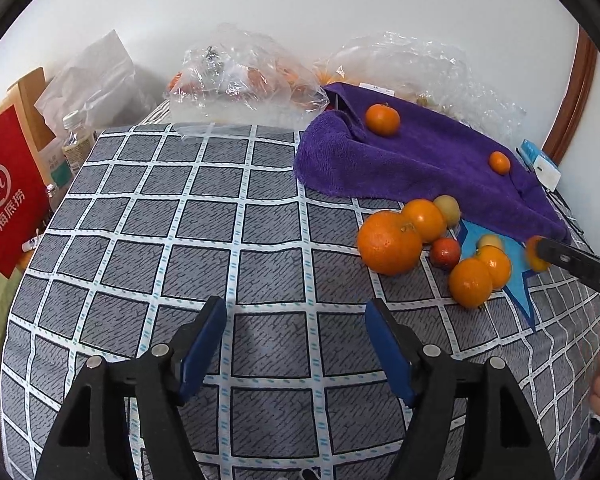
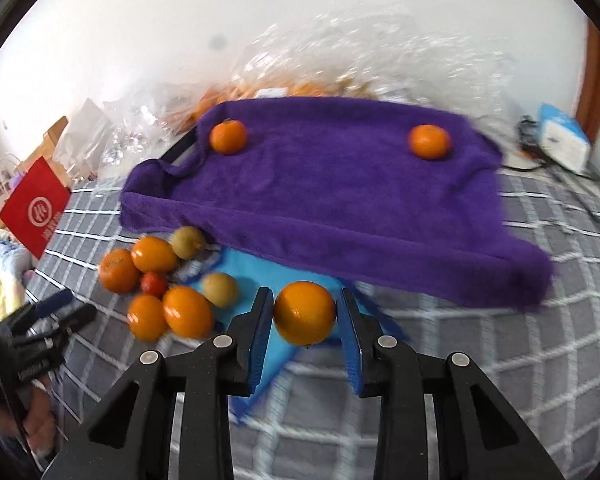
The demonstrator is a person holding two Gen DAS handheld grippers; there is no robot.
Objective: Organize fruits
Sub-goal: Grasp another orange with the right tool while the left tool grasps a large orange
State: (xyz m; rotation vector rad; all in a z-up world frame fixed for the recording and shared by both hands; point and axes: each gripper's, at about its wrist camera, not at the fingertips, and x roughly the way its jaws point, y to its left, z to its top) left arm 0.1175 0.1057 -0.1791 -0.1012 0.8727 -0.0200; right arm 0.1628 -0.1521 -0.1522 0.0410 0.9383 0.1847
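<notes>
Two oranges on purple towel, right claw gripping orange

This looks like a room in a home, most likely a bedroom. The surface that carries everything is soft and covered by a grey cloth with a white grid pattern, like a bedsheet, and it sags at its left edge. Along its far edge, against a plain white wall, lie crumpled clear plastic bags of fruit. A purple towel is spread near the far right corner. Off the left edge stand a red paper shopping bag and plastic bottles. A brown wooden door frame rises at the right.
</notes>
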